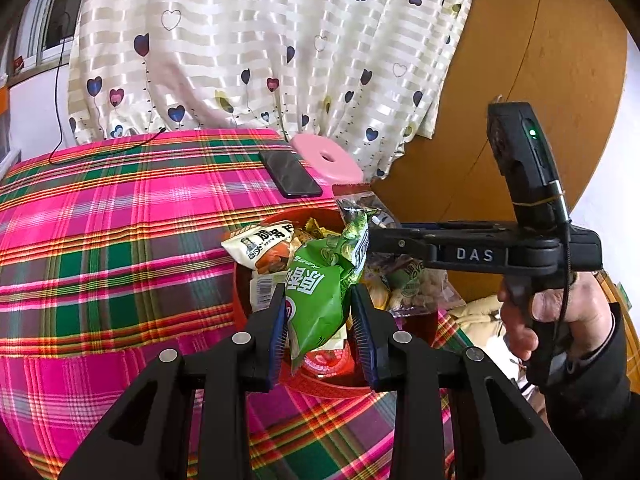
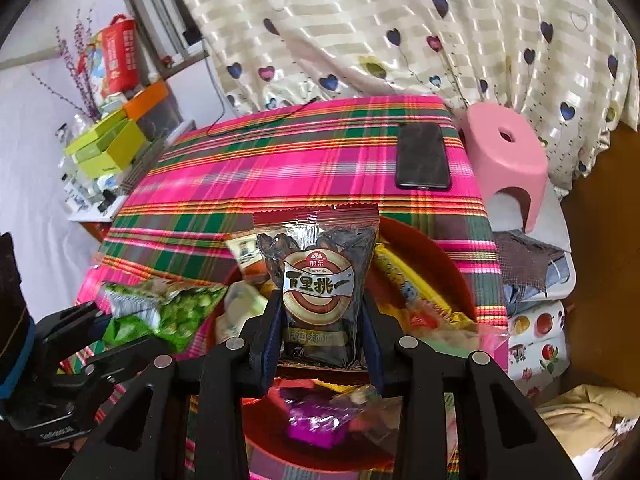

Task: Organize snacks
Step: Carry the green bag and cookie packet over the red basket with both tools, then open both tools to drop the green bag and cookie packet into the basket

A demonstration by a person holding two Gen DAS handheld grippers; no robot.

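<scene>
1. A cream striped curtain (image 1: 256,48) printed with hearts hangs behind the counter (image 1: 100,240), which wears a pink and green plaid cloth.
2. A pink stool (image 2: 506,160) stands beside it.
3. A window (image 2: 160,12) and cluttered side shelf (image 2: 104,148) sit at the left.

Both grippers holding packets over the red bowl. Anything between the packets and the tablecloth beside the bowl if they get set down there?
Nothing visible blocks it. The green packet in the left gripper and the dark seed packet in the right gripper hang above the red bowl. The plaid tablecloth left of the bowl lies bare; the phone sits at the far edge.
</scene>
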